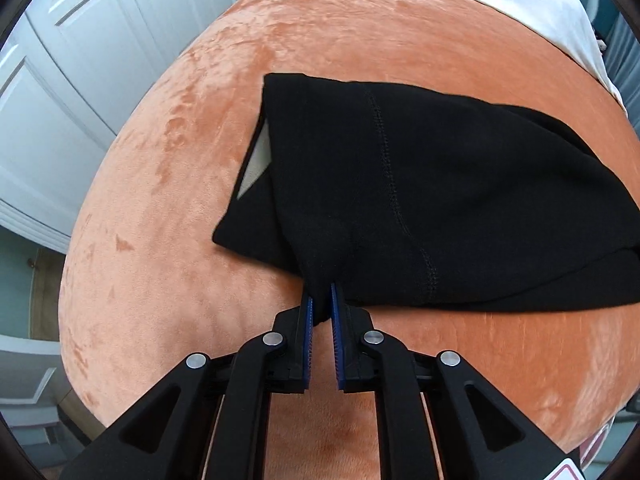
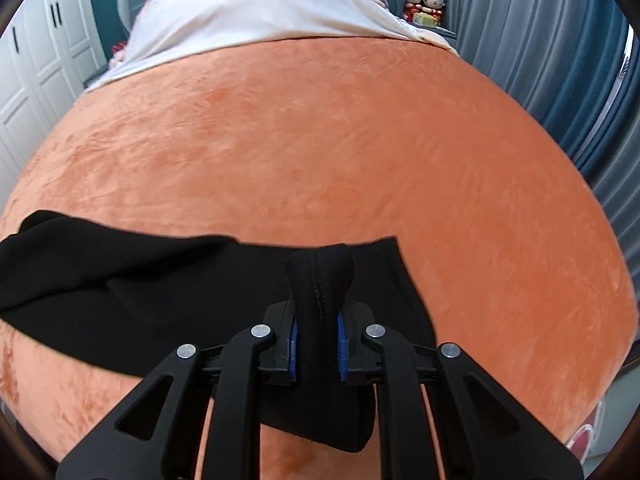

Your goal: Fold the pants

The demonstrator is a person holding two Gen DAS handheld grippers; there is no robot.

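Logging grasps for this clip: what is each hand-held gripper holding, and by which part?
Both hold the black pants. The left hand-held gripper pinches a near-edge tuck; the right hand-held gripper clamps a bunched, stitched fold.

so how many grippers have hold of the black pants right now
2. The left gripper pinches a bunched edge of the black pants on the orange bedspread; the right gripper clamps a stitched fold.
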